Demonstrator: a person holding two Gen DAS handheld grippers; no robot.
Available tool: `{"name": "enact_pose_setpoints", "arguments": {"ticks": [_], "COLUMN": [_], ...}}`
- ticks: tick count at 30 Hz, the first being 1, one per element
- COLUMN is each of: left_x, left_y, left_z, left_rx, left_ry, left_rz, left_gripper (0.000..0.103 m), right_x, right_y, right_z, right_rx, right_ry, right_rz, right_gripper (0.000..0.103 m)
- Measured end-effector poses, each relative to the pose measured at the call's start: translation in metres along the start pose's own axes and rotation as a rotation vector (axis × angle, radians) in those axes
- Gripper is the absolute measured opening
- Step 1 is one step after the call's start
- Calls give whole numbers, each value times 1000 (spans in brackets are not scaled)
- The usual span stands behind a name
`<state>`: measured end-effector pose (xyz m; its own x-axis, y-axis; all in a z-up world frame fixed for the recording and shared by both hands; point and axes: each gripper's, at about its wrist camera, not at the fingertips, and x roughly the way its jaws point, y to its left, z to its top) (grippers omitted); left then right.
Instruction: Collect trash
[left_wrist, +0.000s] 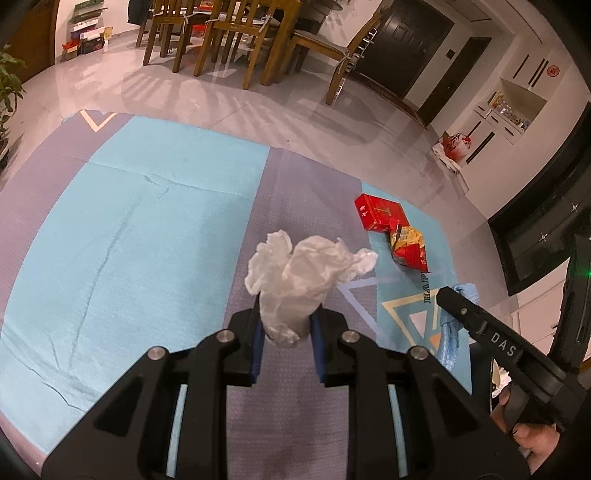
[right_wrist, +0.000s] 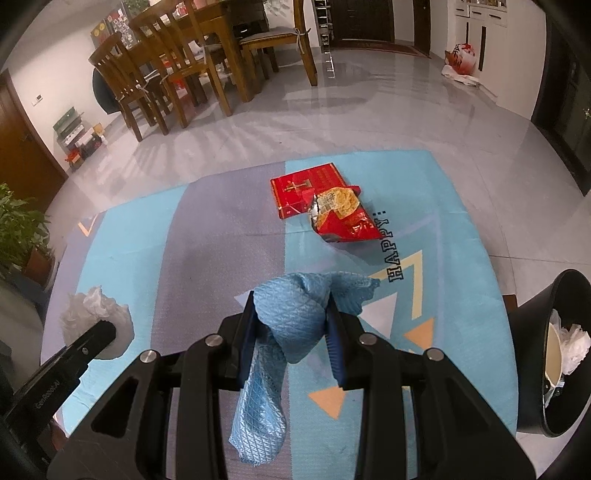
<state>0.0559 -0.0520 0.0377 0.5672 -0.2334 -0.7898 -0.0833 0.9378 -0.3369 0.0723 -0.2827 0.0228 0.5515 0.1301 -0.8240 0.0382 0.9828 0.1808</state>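
My left gripper (left_wrist: 286, 325) is shut on a crumpled white tissue wad (left_wrist: 303, 269), held above the blue and grey tablecloth (left_wrist: 140, 221). My right gripper (right_wrist: 291, 325) is shut on a blue waffle cloth (right_wrist: 288, 325) whose tail hangs down between the fingers. A flat red box (right_wrist: 303, 190) and a crushed red snack wrapper (right_wrist: 343, 218) lie together on the cloth ahead of both grippers. In the right wrist view the tissue wad (right_wrist: 96, 317) shows at far left; in the left wrist view the blue cloth (left_wrist: 452, 332) shows at right.
A black bin (right_wrist: 550, 354) with white trash inside stands at the table's right edge. Beyond the table are wooden chairs (left_wrist: 236, 40) and a dining table on a glossy tile floor. A potted plant (right_wrist: 22, 236) is at the left, a red bag (left_wrist: 456, 142) by the cabinets.
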Motion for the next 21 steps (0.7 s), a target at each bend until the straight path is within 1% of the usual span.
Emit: {"name": "enact_pose_setpoints", "arguments": {"ticks": [5, 15, 21], "left_x": [-5, -12, -11], "left_y": [1, -5, -6], "left_z": [2, 1, 0], "left_rx": [-16, -3, -2], "left_ry": [-15, -37, -29], "left_rz": [-20, -45, -49], "left_gripper": [23, 23, 23], "right_x": [-9, -18, -18], "right_y": [-2, -11, -15], "right_z": [2, 8, 7], "right_rx": [10, 38, 54], "right_ry": [-26, -53, -43], "right_rz": [4, 5, 5], "right_gripper": [34, 34, 34]}}
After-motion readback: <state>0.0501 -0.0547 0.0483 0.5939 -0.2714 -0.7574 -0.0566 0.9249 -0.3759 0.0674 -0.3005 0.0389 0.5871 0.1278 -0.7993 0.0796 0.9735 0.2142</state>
